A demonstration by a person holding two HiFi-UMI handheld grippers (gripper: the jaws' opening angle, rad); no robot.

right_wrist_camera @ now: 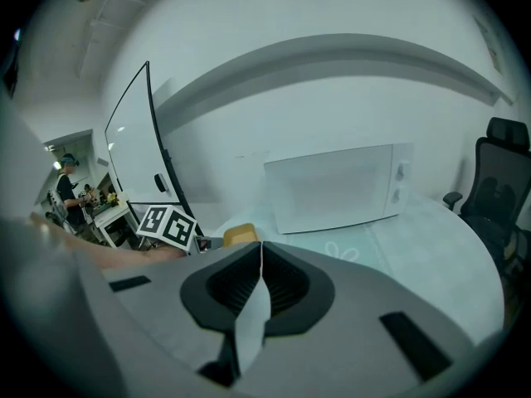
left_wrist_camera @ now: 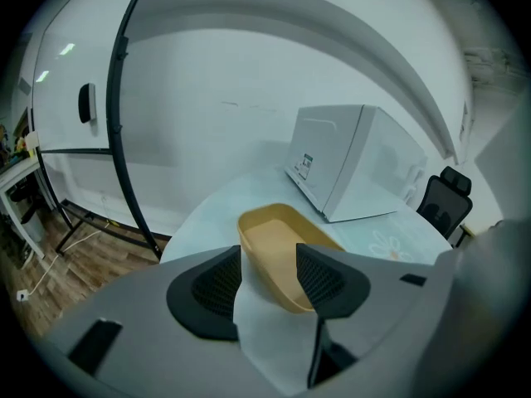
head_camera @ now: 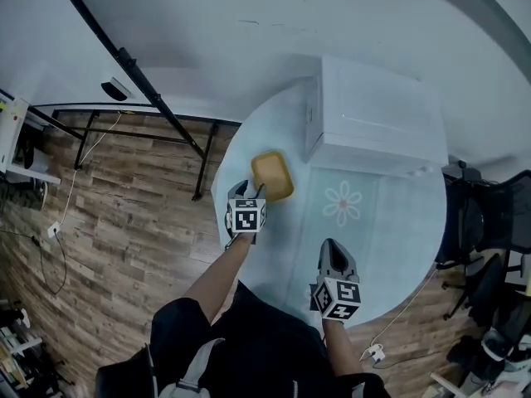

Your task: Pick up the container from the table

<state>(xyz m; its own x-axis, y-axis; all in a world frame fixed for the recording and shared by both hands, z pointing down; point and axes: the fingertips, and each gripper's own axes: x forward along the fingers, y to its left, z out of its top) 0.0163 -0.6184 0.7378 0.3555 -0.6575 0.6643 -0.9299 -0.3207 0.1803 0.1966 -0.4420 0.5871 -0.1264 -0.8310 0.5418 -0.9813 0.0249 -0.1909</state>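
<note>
A shallow yellow container (head_camera: pixel 272 175) lies on the round pale table (head_camera: pixel 398 247), near its left edge. My left gripper (head_camera: pixel 249 191) is at the container's near end and is open. In the left gripper view the container (left_wrist_camera: pixel 286 247) reaches in between the two spread jaws of that gripper (left_wrist_camera: pixel 268 255); I see no pad pressing on it. My right gripper (head_camera: pixel 332 251) hovers over the table's near side, well apart from the container. Its jaws meet at the tips in the right gripper view (right_wrist_camera: pixel 260 247), with nothing between them. That view shows only a corner of the container (right_wrist_camera: pixel 241 235).
A white microwave-like box (head_camera: pixel 377 118) stands at the back of the table, just right of the container. A flower print (head_camera: pixel 343 203) marks the tabletop. A black stand (head_camera: pixel 158 98) leans at the left; an office chair (head_camera: pixel 481 222) is at the right.
</note>
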